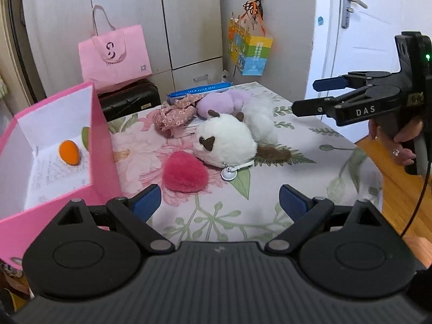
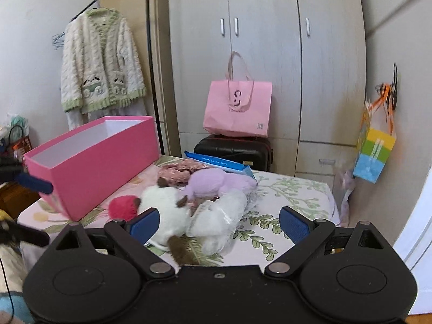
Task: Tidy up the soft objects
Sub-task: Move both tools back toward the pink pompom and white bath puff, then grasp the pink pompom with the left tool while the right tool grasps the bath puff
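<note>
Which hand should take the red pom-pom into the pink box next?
Left. Its open tongs sit right before the pom-pom, with the box alongside. The right tongs are open too, but the white plush lies between them and the pom-pom.

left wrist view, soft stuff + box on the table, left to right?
Pink box with orange ball inside → red fluffy pompom → white plush cat → right gripper, open, in the air.
</note>
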Demonstrator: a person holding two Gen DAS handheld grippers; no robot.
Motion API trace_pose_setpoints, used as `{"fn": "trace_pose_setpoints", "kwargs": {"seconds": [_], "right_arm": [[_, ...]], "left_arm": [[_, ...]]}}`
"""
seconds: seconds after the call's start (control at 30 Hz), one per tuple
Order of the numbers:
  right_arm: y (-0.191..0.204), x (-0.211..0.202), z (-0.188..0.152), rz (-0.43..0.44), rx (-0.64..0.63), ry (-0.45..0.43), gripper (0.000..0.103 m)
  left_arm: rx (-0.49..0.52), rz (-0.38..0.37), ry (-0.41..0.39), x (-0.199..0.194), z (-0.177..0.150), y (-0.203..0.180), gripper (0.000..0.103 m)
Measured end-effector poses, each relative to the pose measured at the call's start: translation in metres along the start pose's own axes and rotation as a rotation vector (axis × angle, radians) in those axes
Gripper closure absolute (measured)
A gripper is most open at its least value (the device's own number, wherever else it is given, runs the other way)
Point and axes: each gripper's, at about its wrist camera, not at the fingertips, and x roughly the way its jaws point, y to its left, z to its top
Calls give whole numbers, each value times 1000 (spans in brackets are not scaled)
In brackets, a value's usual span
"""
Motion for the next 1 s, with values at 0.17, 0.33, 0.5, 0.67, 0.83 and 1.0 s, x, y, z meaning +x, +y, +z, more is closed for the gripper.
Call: {"fn": "trace_pose_setpoints", "kwargs": {"seconds": [0.17, 0.33, 0.5, 0.67, 0.83, 1.0], "right_arm": [[-12, 29, -2, 3, 37, 16, 6], [-17, 54, -5, -6, 70, 40, 6], [-25, 70, -5, 3, 124, 52, 6], [-31, 79, -6, 14, 159, 59, 6], [-32, 89, -8, 16, 166, 86, 6], [-31, 98, -11, 30, 162, 117, 9]], "left_arm": [[-25, 38, -26, 30, 1, 2, 9], [-28, 116, -67, 56, 0, 4, 10], [44, 223, -116, 70, -3, -4, 11], [49, 237, -140, 78, -3, -5, 15], [-14, 233, -121, 91, -1, 1, 24], [-155, 198, -125, 95, -5, 12, 27]]}}
